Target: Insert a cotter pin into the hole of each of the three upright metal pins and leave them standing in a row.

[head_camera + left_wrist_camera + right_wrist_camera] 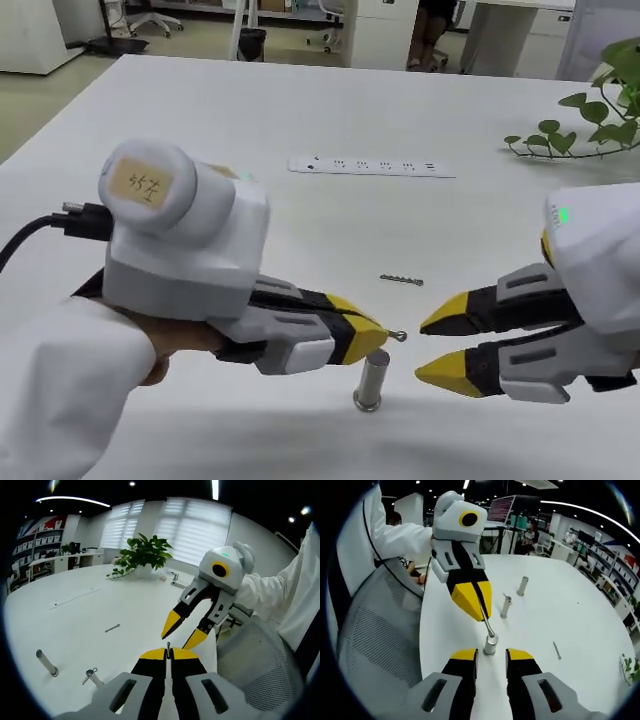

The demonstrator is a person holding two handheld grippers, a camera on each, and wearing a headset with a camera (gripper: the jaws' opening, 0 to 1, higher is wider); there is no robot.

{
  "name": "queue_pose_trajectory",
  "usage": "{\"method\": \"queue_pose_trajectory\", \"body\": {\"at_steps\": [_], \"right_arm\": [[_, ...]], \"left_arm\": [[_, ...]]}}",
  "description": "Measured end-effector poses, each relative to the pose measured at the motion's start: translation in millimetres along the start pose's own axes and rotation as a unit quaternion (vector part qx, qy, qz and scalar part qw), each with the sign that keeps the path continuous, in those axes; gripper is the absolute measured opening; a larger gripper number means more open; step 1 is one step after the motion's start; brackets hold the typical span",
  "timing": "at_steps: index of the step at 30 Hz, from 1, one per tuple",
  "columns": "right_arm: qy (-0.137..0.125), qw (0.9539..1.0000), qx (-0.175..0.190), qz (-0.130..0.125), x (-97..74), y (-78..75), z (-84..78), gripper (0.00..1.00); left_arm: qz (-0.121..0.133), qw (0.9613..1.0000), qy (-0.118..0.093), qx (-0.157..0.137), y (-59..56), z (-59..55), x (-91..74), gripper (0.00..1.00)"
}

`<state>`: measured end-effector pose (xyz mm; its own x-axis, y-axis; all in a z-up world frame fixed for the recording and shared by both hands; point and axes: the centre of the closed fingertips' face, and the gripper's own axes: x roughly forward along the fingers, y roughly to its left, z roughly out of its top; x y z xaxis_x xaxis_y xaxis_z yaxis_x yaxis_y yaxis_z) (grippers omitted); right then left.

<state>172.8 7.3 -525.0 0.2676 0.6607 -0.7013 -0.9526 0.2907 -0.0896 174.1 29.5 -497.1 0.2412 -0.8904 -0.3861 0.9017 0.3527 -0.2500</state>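
A white sleeve (60, 390) is covering the arm. The left gripper (378, 336), with a black cable (25, 240), and the right gripper (423, 350) are showing grey shells and yellow-tipped black jaws.

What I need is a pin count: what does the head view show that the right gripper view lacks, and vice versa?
Head view: a power strip farther back on the table.
Right gripper view: a second metal pin with a fitted cotter pin at its top, a bare-looking third metal pin, and a mesh chair.
Both: the left gripper shut on a held cotter pin just above the near metal pin, the open right gripper, and a loose cotter pin lying on the table.
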Motion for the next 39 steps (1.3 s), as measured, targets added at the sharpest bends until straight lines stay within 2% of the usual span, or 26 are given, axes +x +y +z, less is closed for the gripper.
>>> {"method": "queue_pose_trajectory", "body": {"at_steps": [2,5,7,10,13,20,25,28,32,39], "right_arm": [[-0.007,0.9999,0.015,0.004,0.1,1.6,1.3,0.17],[-0.013,0.9990,0.033,0.026,0.6,8.8,1.7,0.16],[-0.016,0.9985,0.036,0.039,1.2,13.7,2.0,0.16],[-0.018,0.9969,0.046,0.061,3.0,21.0,1.6,0.17],[-0.020,0.9967,0.047,0.064,3.5,22.2,1.4,0.15],[-0.032,0.9958,0.044,0.074,4.0,25.6,8.3,0.09],[-0.034,0.9951,0.041,0.083,4.5,28.1,9.6,0.04],[-0.034,0.9951,0.040,0.084,5.7,28.3,9.9,0.00],[-0.029,0.9946,0.031,0.095,6.6,33.6,8.7,0.00],[-0.026,0.9938,0.026,0.105,4.7,36.6,8.6,0.00]], "left_arm": [[-0.009,0.9996,-0.004,0.027,-2.4,1.2,-0.2,0.00],[-0.018,0.9980,-0.004,0.060,-5.3,1.1,-1.7,0.00],[-0.024,0.9974,-0.002,0.069,-6.4,0.3,-2.0,0.00],[-0.037,0.9938,-0.009,0.104,-9.6,0.9,-2.9,0.00],[-0.045,0.9908,-0.009,0.128,-11.8,0.4,-3.4,0.00],[-0.063,0.9859,-0.012,0.154,-18.9,-1.7,-2.8,0.00],[-0.072,0.9846,-0.016,0.159,-23.5,-1.6,-3.1,0.00],[-0.074,0.9840,-0.011,0.162,-23.8,-3.6,-3.2,0.00],[-0.081,0.9844,-0.011,0.156,-24.6,-6.7,-3.5,0.00],[-0.089,0.9826,0.001,0.163,-27.3,-12.2,-3.7,0.00]]}}
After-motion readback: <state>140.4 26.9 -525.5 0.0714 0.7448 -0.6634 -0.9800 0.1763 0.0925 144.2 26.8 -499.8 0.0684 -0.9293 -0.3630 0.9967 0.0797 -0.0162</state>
